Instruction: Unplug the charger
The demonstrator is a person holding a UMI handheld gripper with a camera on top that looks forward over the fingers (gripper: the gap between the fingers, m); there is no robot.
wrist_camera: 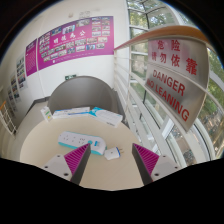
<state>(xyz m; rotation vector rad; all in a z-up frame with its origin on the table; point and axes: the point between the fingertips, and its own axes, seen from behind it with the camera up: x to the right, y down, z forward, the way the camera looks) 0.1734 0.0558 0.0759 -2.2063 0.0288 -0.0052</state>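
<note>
Nearest to me are my own two fingers with their magenta pads (75,155), and the gripper (110,158) has its jaws spread wide with nothing held between them. Just ahead, on the pale tabletop (45,135), I see a white power strip (78,141) lying flat beyond the left finger. Close beside it, roughly between the fingers, sits a small white charger (112,153) with a dark detail on it; I cannot tell from here whether it is plugged into the strip. Farther back on the tabletop lies a white box or booklet with blue print (90,114), well apart from the strip. Behind that stands a curved grey partition (85,95). To my right, a glass pane carries a red sign reading "DANGER" (172,85), close alongside the right finger's path. Pink posters (75,42) line the far wall.
</note>
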